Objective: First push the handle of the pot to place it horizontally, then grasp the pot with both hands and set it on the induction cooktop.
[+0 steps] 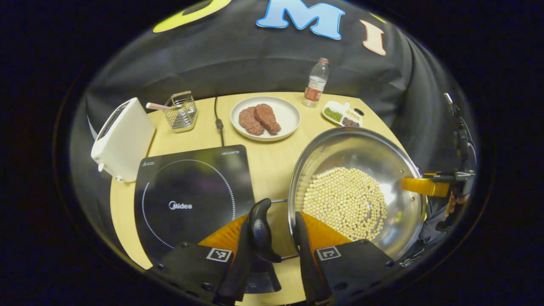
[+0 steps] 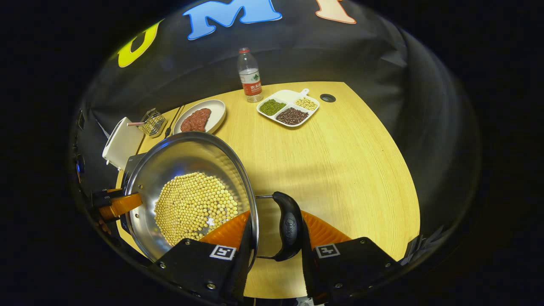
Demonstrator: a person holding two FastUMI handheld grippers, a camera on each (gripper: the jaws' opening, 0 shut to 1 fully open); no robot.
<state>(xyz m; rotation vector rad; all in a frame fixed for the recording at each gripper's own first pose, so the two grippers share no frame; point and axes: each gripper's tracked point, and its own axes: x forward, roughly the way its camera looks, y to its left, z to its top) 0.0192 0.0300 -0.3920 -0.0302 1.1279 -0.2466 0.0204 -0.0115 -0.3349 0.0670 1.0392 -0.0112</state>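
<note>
Two grippers are seen at opposite sides of the steel pot (image 1: pixel 357 187), which is filled with pale beans (image 1: pixel 345 203). In the left gripper view, the left gripper (image 1: pixel 278 236) is set astride the pot's near edge: the black side handle (image 1: pixel 260 229) lies between its fingers, just inside the left one, while the right finger sits just inside the rim; the jaws are spread, and whether either finger presses on anything cannot quite be told. The induction cooktop (image 1: pixel 193 199) lies just ahead and to the left of this gripper, beside the pot. Beyond it a white toaster (image 1: pixel 122 138), a wire basket (image 1: pixel 180 111), a plate of meat (image 1: pixel 265 118), a bottle (image 1: pixel 316 83) and a divided dish (image 1: pixel 342 114) are spread on the wooden table (image 1: pixel 272 157).

In the right gripper view, the right gripper (image 2: pixel 276 238) is likewise held apart, with the other handle (image 2: pixel 289 227) and rim between its fingers. The left gripper is seen across the pot.
</note>
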